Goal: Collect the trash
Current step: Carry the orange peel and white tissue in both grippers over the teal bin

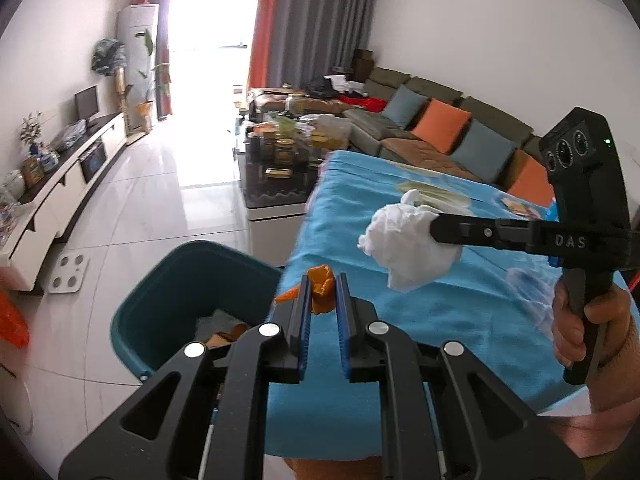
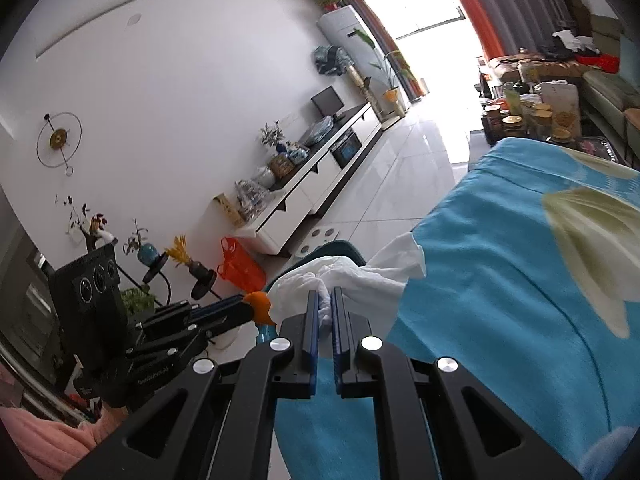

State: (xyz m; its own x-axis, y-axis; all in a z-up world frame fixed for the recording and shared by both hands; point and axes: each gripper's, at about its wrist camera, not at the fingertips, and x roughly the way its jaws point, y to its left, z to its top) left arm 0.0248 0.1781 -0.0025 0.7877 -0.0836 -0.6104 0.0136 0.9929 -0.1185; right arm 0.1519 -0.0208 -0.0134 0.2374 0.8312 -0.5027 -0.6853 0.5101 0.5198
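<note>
The teal bin at lower left is partly hidden behind the left gripper; its contents are too dim to identify. An orange bag is blurred and cut off at the left edge.

Ahead of me a bright window glares between orange-and-grey curtains, over glossy white floor tiles and a long olive-brown sofa.

blue printed cloth covers the table to its edges; teal bin stands on tiled floor beside its corner.
</note>
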